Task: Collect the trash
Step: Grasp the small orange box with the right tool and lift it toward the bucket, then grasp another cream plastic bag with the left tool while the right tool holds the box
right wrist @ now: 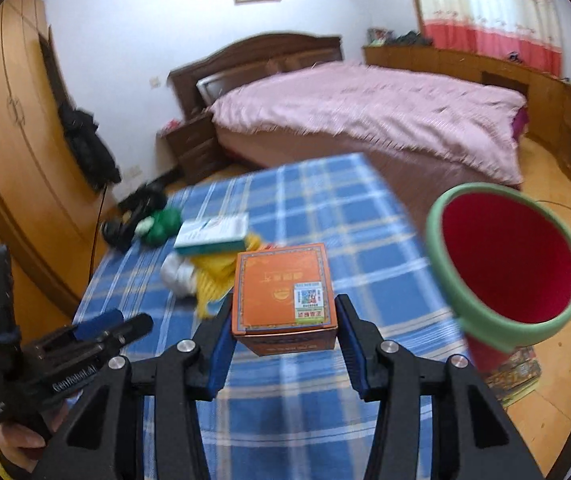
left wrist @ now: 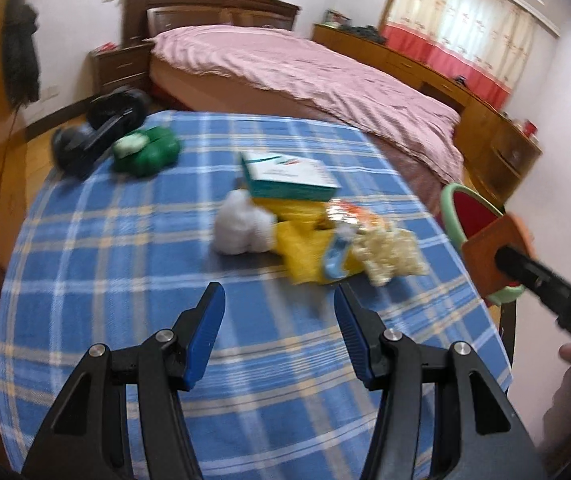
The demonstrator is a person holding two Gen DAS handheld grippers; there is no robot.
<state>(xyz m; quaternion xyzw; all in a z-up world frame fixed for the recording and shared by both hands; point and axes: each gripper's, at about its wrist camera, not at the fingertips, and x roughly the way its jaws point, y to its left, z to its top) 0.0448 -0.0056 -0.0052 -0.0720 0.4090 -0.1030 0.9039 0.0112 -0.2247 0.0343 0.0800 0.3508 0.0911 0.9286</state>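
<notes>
My right gripper (right wrist: 285,316) is shut on an orange box (right wrist: 283,296) and holds it above the blue plaid table (right wrist: 325,208), left of a green-rimmed red bin (right wrist: 505,264). In the left wrist view the orange box (left wrist: 489,252) hangs in front of the bin (left wrist: 467,208) at the table's right edge. My left gripper (left wrist: 279,304) is open and empty above the table (left wrist: 125,240), just short of a trash pile: a white crumpled wad (left wrist: 241,226), yellow wrapper (left wrist: 301,248), cream crumpled piece (left wrist: 389,256) and teal-white box (left wrist: 289,176).
A green object (left wrist: 147,150) and black items (left wrist: 97,128) sit at the table's far left corner. A bed with a pink cover (left wrist: 305,72) stands behind the table. Wooden wardrobes (right wrist: 9,120) line the left wall, cabinets (left wrist: 485,120) the right.
</notes>
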